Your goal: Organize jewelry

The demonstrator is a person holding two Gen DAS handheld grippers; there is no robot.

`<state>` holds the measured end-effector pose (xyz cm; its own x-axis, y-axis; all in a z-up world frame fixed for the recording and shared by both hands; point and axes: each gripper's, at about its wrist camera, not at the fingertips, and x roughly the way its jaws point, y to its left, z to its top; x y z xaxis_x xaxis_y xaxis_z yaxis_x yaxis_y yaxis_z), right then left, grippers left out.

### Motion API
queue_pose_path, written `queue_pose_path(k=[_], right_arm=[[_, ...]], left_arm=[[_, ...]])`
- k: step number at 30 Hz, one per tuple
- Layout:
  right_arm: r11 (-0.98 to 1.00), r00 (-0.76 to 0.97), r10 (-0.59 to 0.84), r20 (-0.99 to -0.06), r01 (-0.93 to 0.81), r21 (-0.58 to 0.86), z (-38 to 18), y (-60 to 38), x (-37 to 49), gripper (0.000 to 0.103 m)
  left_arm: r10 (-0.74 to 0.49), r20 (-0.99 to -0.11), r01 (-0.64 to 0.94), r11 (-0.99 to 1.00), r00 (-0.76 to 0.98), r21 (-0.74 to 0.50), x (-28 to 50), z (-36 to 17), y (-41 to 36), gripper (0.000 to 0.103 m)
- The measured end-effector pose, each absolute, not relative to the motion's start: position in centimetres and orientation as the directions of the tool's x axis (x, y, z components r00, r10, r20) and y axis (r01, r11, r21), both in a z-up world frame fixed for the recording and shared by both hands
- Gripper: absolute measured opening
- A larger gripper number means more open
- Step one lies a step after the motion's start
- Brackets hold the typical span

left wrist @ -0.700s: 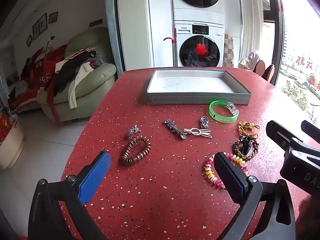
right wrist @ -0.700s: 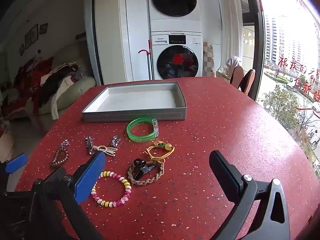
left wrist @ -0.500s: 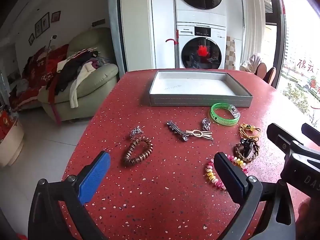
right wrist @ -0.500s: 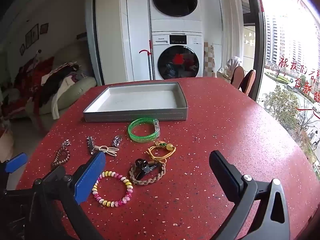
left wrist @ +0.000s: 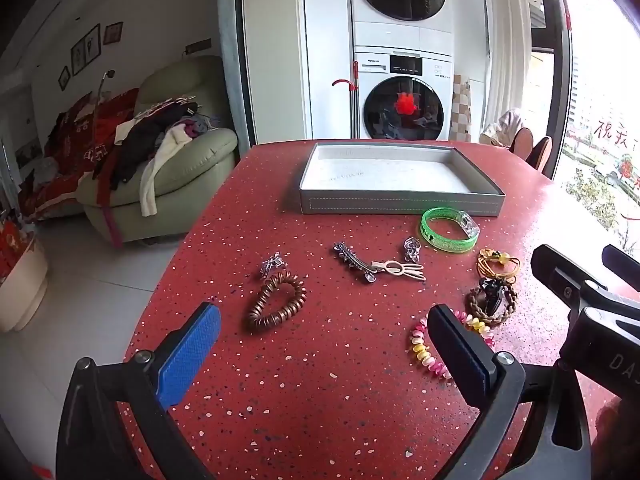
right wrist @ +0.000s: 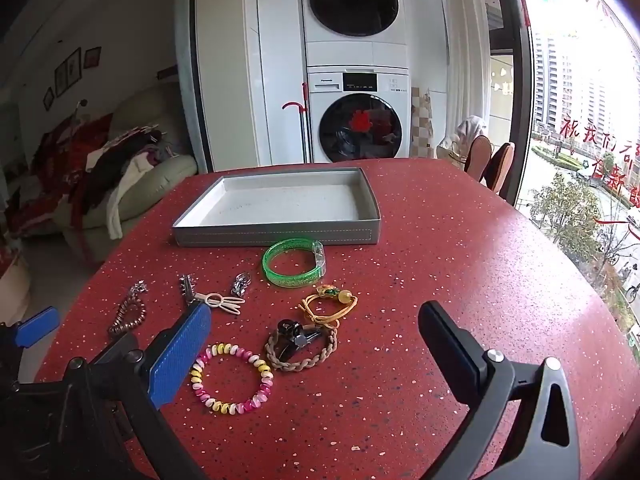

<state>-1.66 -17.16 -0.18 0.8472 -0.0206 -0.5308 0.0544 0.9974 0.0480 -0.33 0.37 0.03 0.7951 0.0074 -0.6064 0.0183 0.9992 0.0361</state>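
Note:
An empty grey tray (left wrist: pixel 400 202) (right wrist: pixel 276 236) stands at the back of the red table. In front of it lie a green bangle (left wrist: pixel 449 229) (right wrist: pixel 293 263), a brown bead bracelet (left wrist: pixel 277 303) (right wrist: pixel 127 317), a silver hair clip (left wrist: pixel 354 261), a cream clip (left wrist: pixel 400 270) (right wrist: pixel 224 303), a yellow cord bracelet (left wrist: pixel 498 263) (right wrist: pixel 330 304), a braided band (left wrist: pixel 492 300) (right wrist: pixel 302 346) and a pink-yellow bracelet (left wrist: pixel 426 350) (right wrist: pixel 232 378). My left gripper (left wrist: pixel 324 344) is open above the near table. My right gripper (right wrist: pixel 316 344) is open, hovering near the braided band.
A green armchair (left wrist: pixel 168 176) piled with clothes stands left of the table. Stacked washing machines (left wrist: pixel 402 80) are behind it. Chairs (right wrist: pixel 490 164) and a window are at the right. The table edge curves away on the left.
Both grippers have risen and tilted a little, so the table and jewelry sit lower in each view. Both stay open. No jewelry has moved.

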Motion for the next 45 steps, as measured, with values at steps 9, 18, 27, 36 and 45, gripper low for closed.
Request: queue_pose_path(k=[9,18,27,36,45], right_arm=[[0.997,0.849,-0.020,-0.529,0.055,0.051,-0.05,-17.06,-1.85,0.103],[0.997,0.849,-0.015,-0.528,0.051,0.054,0.13,-17.09,-1.88,0.103],[0.997,0.848,-0.013,-0.530,0.051,0.057,0.17,-17.07,-1.75,0.103],[0.997,0.849,-0.012,-0.529,0.051,0.059,0.07,-17.11,-1.71,0.103],[0.997,0.849,-0.010,-0.528,0.049,0.061,0.06,-17.08,-1.68,0.103]], left_arm=[[0.008,-0.606,0.017,0.999,0.795,0.036,-0.49,0.14,0.31,0.103],[0.009,-0.606,0.016,0.999,0.795,0.036,-0.49,0.13,0.32,0.103],[0.011,-0.611,0.007,1.000,0.791,0.027,-0.49,0.22,0.79,0.103],[0.012,-0.616,0.004,1.000,0.788,0.024,-0.30,0.15,1.03,0.103],[0.014,-0.617,0.000,1.000,0.787,0.023,-0.27,0.05,0.85,0.103]])
